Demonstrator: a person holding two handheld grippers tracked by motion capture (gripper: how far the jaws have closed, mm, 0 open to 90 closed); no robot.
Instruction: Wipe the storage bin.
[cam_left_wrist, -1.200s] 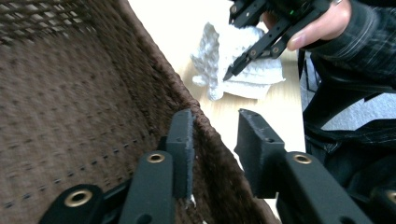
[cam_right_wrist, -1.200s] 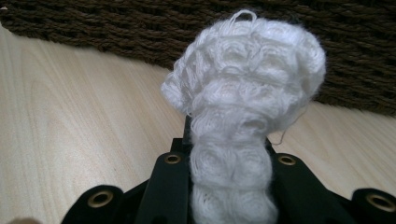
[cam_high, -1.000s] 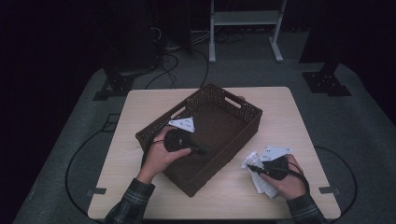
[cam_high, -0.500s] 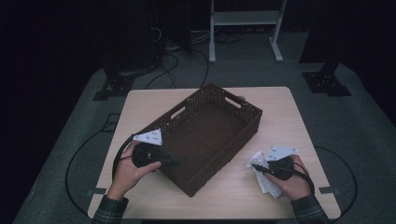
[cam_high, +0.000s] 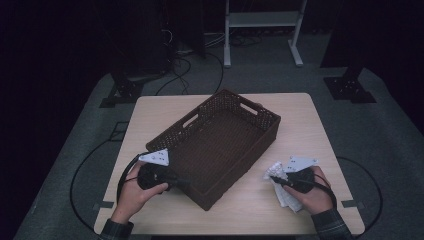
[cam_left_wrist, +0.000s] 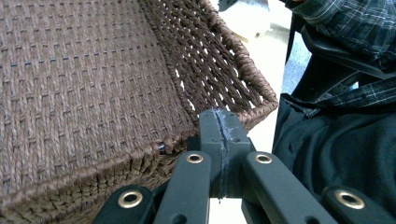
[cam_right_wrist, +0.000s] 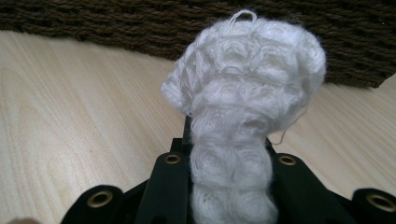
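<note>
Since the earlier frame our left hand-held gripper has drawn back out of the basket and now sits at its near left wall, jaws pressed flat together with nothing between them, their tips level with the rim in the left gripper view. We see a rectangular basket of dark brown woven fibre, tight plaiting on floor and lower walls, open lattice near the top, a cut-out handle in each short end; it lies askew on the pale wood-grain worktop. Our right hand-held gripper is clamped on a white knitted cloth, soft and fuzzy, bunched into a rounded tuft above the jaws. That cloth sits low over the worktop, just beside the basket's right wall, which stands between it and the basket floor; whether its tail touches the wood we cannot quite tell. Grey flooring and black cables surround the worktop.
</note>
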